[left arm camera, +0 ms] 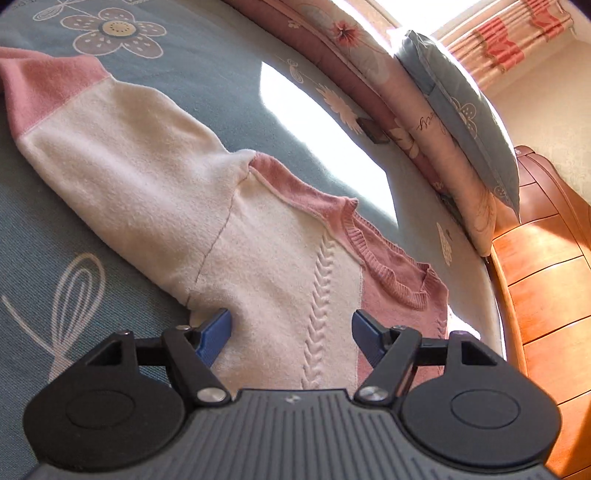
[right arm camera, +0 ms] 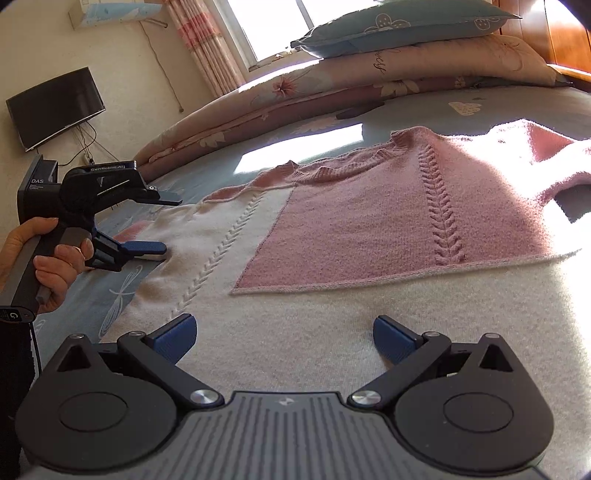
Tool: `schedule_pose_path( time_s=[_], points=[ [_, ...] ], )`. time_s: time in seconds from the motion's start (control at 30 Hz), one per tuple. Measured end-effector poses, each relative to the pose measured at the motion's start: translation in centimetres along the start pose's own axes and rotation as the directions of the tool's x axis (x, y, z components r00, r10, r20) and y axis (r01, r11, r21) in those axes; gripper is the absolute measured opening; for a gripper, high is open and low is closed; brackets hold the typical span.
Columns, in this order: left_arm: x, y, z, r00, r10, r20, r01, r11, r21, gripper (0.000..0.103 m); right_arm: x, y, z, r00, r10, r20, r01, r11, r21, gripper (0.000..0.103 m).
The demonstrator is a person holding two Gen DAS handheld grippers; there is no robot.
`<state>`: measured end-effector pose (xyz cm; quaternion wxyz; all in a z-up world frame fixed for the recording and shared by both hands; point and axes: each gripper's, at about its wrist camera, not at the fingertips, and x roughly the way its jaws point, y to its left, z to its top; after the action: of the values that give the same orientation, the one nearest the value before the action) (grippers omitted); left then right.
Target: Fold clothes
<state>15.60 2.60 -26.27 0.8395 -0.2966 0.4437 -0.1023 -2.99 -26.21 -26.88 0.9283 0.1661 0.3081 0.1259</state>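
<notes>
one bed (right arm camera: 480, 107) carries everything, under a blue flowered sheet. one sweater (right arm camera: 332, 229), cream with pink panels, lies spread flat on it, neckline toward the bedding pile at the far side. in the left wrist view its cream sleeve with a pink cuff (left arm camera: 48, 88) lies out to one side, unfolded; the other sleeve runs off into the glare in the right wrist view and cannot be followed.

judged handling: a soft, limp, light knit. it will sag and stretch if lifted by one point, and will drag on the sheet rather than slide. best taken at firm edges, two points together: the shoulder seam, the cuff, or the hem. the ribbed neckline gives a poor hold, as it stretches.

count: one folded quilt (right arm camera: 295, 96) along the far side, one blue pillow (right arm camera: 399, 26) on top of it, one wooden headboard (left arm camera: 546, 280), one wall screen (right arm camera: 55, 107).

two grippers. left gripper (left arm camera: 291, 332) has its jaws apart, nothing between the pads, set over the cream body near the underarm; a person's hand (right arm camera: 55, 258) holds its handle. right gripper (right arm camera: 284, 338) also stands with jaws apart, low over the cream lower body, nothing clamped.

folding judged barely begun.
</notes>
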Motion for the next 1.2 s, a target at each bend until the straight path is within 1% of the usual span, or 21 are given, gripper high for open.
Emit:
schedule_pose_path(
  time_s=[0.03, 0.1, 0.27, 0.33, 0.37, 0.43, 0.5, 0.57, 0.6, 0.67, 0.7, 0.77, 0.8, 0.83, 0.9, 0.93, 0.97, 1.03, 1.07, 1.17, 1.2],
  points=[
    [0.5, 0.1, 0.0, 1.000, 0.014, 0.008, -0.014, 1.000, 0.003, 0.072, 0.0, 0.0, 0.0, 1.000, 0.000, -0.002, 0.000, 1.000, -0.004, 0.103],
    [0.8, 0.8, 0.4, 0.999, 0.013, 0.052, -0.012, 1.000, -0.013, 0.072, 0.0, 0.0, 0.0, 1.000, -0.002, -0.004, 0.002, 1.000, -0.007, 0.103],
    [-0.4, 2.2, 1.3, 0.994, 0.015, 0.106, -0.008, 0.998, -0.068, 0.072, 0.0, 0.2, 0.0, 1.000, -0.009, -0.008, 0.009, 1.000, -0.014, 0.103],
    [-1.0, 1.9, 1.5, 0.993, 0.017, 0.118, -0.008, 0.997, -0.082, 0.072, 0.0, 0.2, 0.0, 1.000, -0.012, -0.006, 0.012, 1.000, -0.015, 0.103],
    [-1.0, 1.7, 1.5, 0.993, 0.003, 0.120, 0.006, 0.997, -0.071, 0.073, 0.0, 0.3, -0.1, 1.000, -0.015, -0.005, 0.015, 1.000, -0.016, 0.103],
    [-0.7, 1.1, 1.4, 0.992, -0.045, 0.118, 0.049, 0.998, -0.028, 0.083, 0.0, 0.3, -0.2, 1.000, -0.019, 0.000, 0.019, 1.000, -0.016, 0.103],
    [0.0, 0.8, 1.3, 0.991, -0.078, 0.109, 0.078, 0.997, 0.008, 0.085, 0.1, 0.5, -0.3, 1.000, -0.026, 0.004, 0.027, 0.999, -0.021, 0.103],
    [1.2, 1.4, 1.1, 0.994, -0.039, 0.102, 0.038, 0.999, 0.012, 0.085, 0.2, 0.7, -0.3, 0.999, -0.035, 0.003, 0.035, 0.999, -0.041, 0.103],
    [1.4, 1.7, 1.1, 0.993, -0.039, 0.110, 0.038, 0.999, 0.013, 0.083, 0.2, 0.8, -0.4, 0.999, -0.039, 0.002, 0.039, 0.998, -0.048, 0.103],
    [0.7, 1.9, 1.3, 0.990, -0.028, 0.135, 0.029, 1.000, -0.006, 0.083, 0.3, 0.8, -0.3, 0.999, -0.041, 0.000, 0.041, 0.998, -0.057, 0.103],
    [0.1, 1.7, 1.4, 0.986, 0.001, 0.164, 0.000, 1.000, -0.005, 0.082, 0.3, 0.8, -0.3, 0.999, -0.040, -0.001, 0.040, 0.997, -0.058, 0.103],
    [-1.4, 1.2, 1.4, 0.967, 0.076, 0.243, -0.080, 0.997, 0.006, 0.082, 0.2, 0.7, -0.3, 0.999, -0.037, 0.000, 0.037, 0.998, -0.055, 0.103],
    [-1.9, 1.1, 1.6, 0.960, 0.081, 0.267, -0.087, 0.996, 0.012, 0.083, 0.2, 0.7, -0.3, 0.999, -0.037, 0.001, 0.037, 0.998, -0.054, 0.103],
    [-2.4, 1.2, 1.8, 0.957, 0.065, 0.282, -0.074, 0.997, 0.019, 0.083, 0.2, 0.7, -0.3, 0.999, -0.036, 0.001, 0.036, 0.998, -0.055, 0.103],
    [-3.4, 2.4, 2.6, 0.952, 0.037, 0.304, -0.031, 0.999, -0.026, 0.083, 0.2, 0.7, -0.3, 0.999, -0.036, 0.000, 0.036, 0.998, -0.058, 0.103],
    [-3.9, 3.2, 3.1, 0.947, 0.039, 0.318, -0.020, 0.998, -0.063, 0.082, 0.2, 0.7, -0.3, 0.999, -0.035, 0.001, 0.035, 0.998, -0.058, 0.103],
    [-4.7, 4.3, 3.7, 0.936, 0.064, 0.347, -0.027, 0.994, -0.110, 0.082, 0.2, 0.7, -0.3, 0.999, -0.034, 0.001, 0.034, 0.998, -0.059, 0.103],
    [-6.4, 6.8, 4.6, 0.901, 0.141, 0.410, -0.057, 0.976, -0.209, 0.081, 0.2, 0.7, -0.4, 0.999, -0.034, 0.002, 0.034, 0.998, -0.061, 0.103],
    [-7.6, 8.3, 5.0, 0.880, 0.178, 0.440, -0.067, 0.964, -0.257, 0.080, 0.3, 0.7, -0.4, 0.999, -0.034, 0.002, 0.035, 0.997, -0.064, 0.103],
    [-10.4, 12.7, 5.7, 0.818, 0.284, 0.500, -0.085, 0.920, -0.383, 0.077, 0.3, 0.7, -0.4, 0.999, -0.037, 0.003, 0.037, 0.997, -0.068, 0.103],
    [-10.7, 14.2, 5.9, 0.812, 0.315, 0.492, -0.091, 0.901, -0.425, 0.074, 0.3, 0.8, -0.4, 0.999, -0.038, 0.003, 0.038, 0.997, -0.068, 0.103]
  ],
)
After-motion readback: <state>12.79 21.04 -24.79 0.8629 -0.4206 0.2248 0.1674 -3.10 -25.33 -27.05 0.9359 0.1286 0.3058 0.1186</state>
